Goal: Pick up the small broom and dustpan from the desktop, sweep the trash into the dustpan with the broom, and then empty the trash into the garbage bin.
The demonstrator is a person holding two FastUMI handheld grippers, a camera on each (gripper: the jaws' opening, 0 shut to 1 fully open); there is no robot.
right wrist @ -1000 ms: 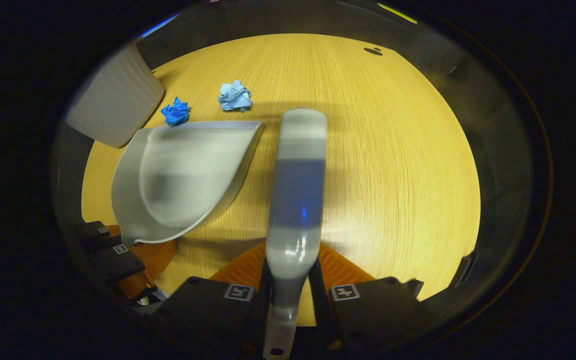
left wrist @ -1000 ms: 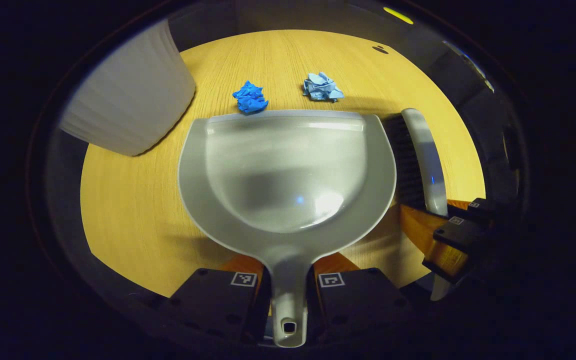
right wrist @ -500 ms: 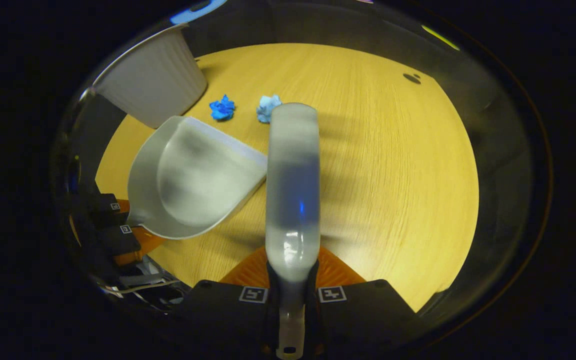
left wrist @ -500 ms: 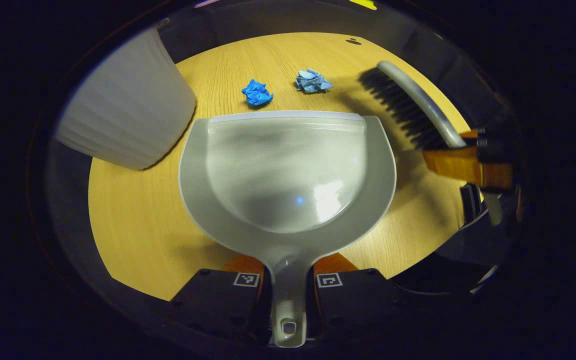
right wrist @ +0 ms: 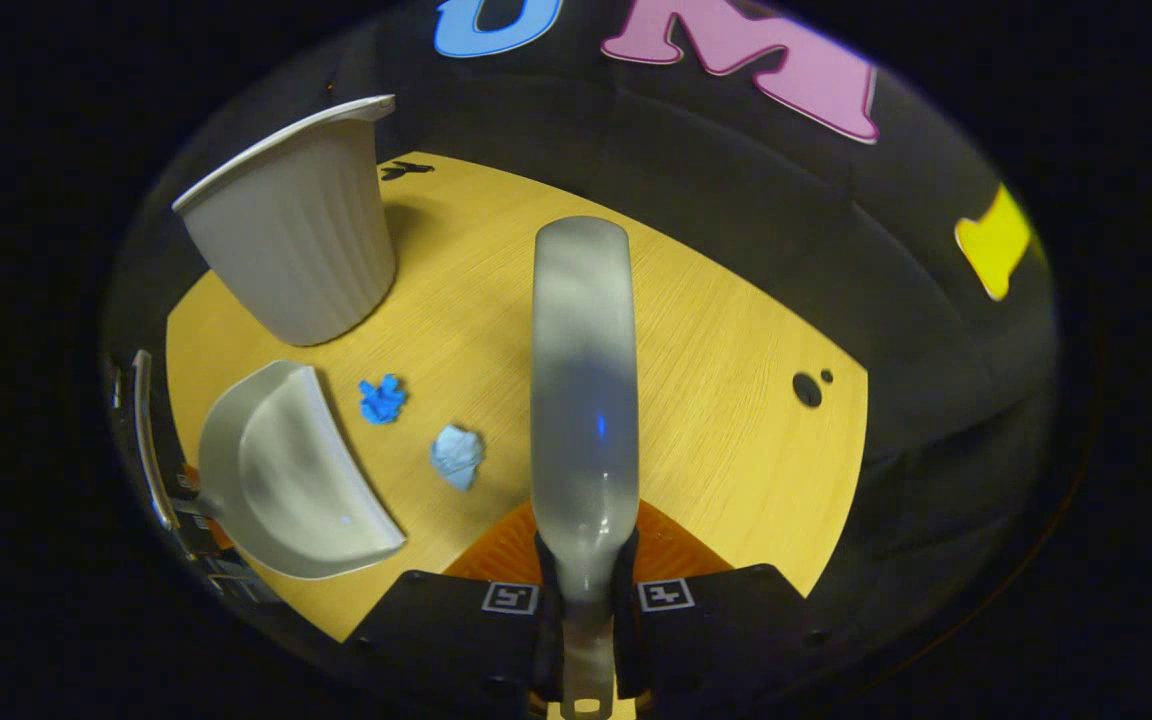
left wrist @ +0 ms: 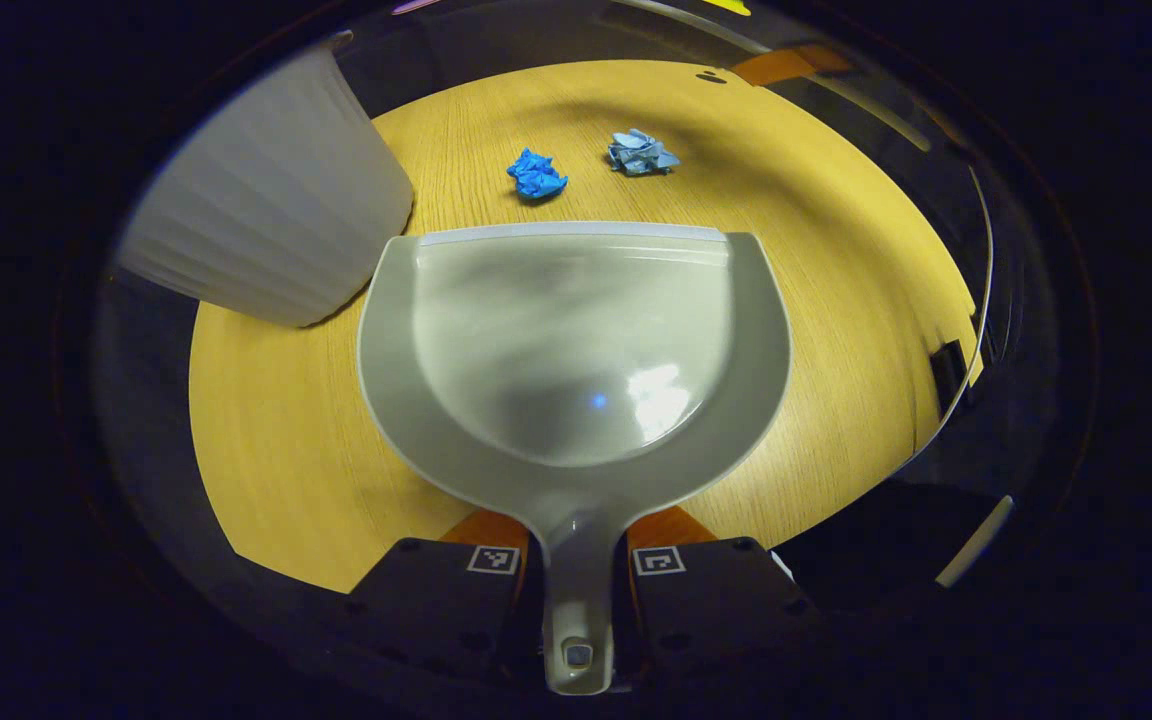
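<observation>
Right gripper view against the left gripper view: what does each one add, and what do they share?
Right gripper view adds the broom, clamped in the right gripper, and the bin with its open rim. Left gripper view adds the left gripper shut on the dustpan by its handle. Shared: dustpan, bin, dark blue wad and light blue wad lying on the desktop ahead of the dustpan's lip.

Broom (right wrist: 582, 400) bristles hidden under its back; bin (left wrist: 266, 215) rim cut off in left gripper view.

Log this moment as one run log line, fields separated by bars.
left gripper: shut on dustpan handle | right gripper: shut on broom handle | two paper wads on desk, unswept | bin upright
</observation>
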